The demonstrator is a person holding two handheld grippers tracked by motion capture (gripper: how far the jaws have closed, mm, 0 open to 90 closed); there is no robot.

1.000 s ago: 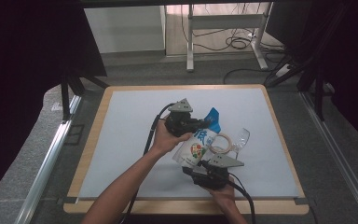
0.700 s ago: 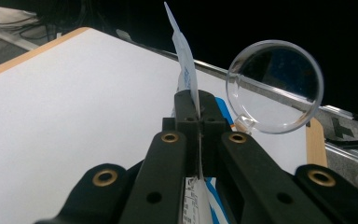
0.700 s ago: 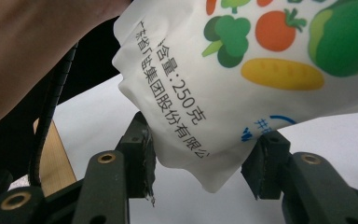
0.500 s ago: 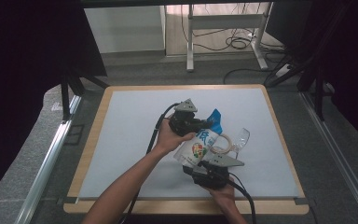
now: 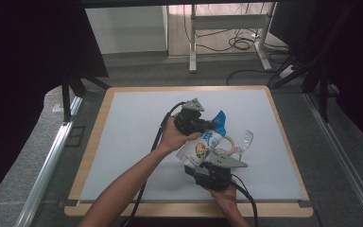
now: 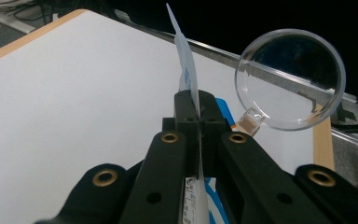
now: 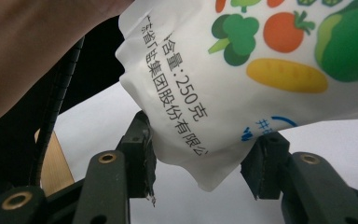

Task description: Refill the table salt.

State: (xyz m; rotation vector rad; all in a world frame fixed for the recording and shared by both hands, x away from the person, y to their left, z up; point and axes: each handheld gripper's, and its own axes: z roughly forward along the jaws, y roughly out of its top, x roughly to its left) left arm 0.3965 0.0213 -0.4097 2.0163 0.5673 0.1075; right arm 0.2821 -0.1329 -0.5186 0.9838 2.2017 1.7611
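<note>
Your widest free room is the left half of the counter (image 5: pixel 123 142), bare white surface from near edge to far edge, and the far strip along its wooden rim is open too. The crowding sits right of centre: the bag (image 5: pixel 203 144) hangs between your two grippers, the left gripper (image 5: pixel 207 125) clamped on its top edge and the right gripper (image 5: pixel 203 166) spread wide around its lower corner (jaws apart on both sides, not pressing). Just beyond the bag, the clear glass cup (image 5: pixel 244 140) blocks any pass to the right; past it the counter is bare again.
</note>
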